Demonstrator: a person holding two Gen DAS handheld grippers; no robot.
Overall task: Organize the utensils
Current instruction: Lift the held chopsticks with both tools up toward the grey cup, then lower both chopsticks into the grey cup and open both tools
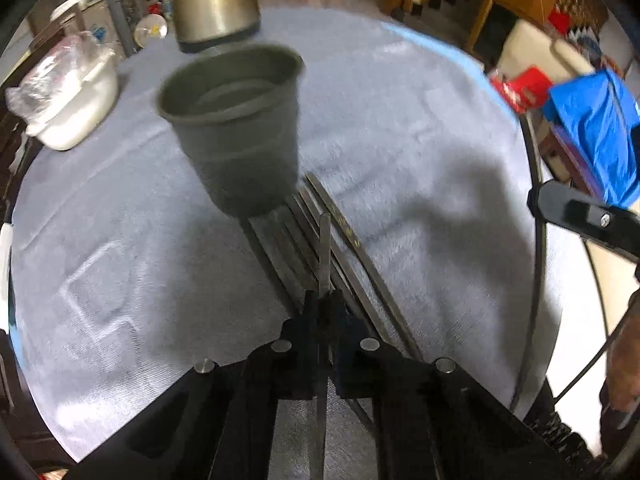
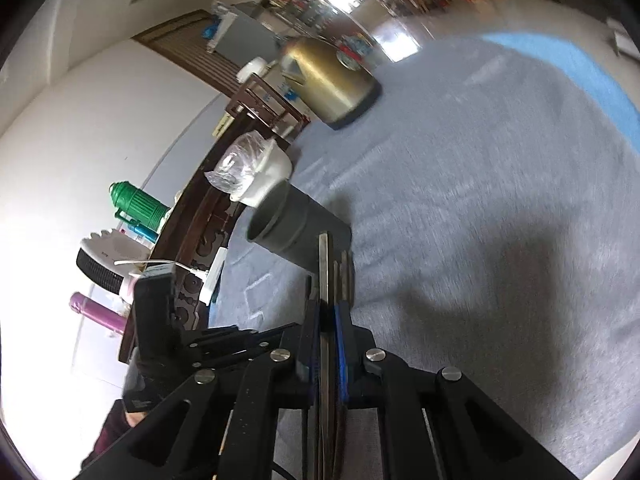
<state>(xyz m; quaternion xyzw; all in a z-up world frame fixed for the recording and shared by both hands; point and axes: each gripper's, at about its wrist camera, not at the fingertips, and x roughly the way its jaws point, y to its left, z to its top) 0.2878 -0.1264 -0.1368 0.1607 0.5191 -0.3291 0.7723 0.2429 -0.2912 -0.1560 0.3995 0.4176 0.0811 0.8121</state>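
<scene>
A grey plastic cup (image 1: pixel 236 132) stands upright on the grey tablecloth (image 1: pixel 420 160), just beyond a fan of thin metal utensils (image 1: pixel 298 220). My left gripper (image 1: pixel 325 304) is shut on one thin metal utensil (image 1: pixel 325 248), which sticks up toward the cup's base. In the right wrist view my right gripper (image 2: pixel 328 312) is shut on a bundle of flat metal utensils (image 2: pixel 342 276), their ends reaching the cup (image 2: pixel 296 228). The left gripper's black body (image 2: pixel 154 312) is close on the left, its linkage angled toward the same bundle.
A gold kettle (image 1: pixel 216 0) stands at the far side of the table, and a white bowl with a plastic bag (image 1: pixel 72 108) is at the left. A blue bag (image 1: pixel 596 136) and a person's sleeve (image 1: pixel 624 360) are beyond the table's right edge.
</scene>
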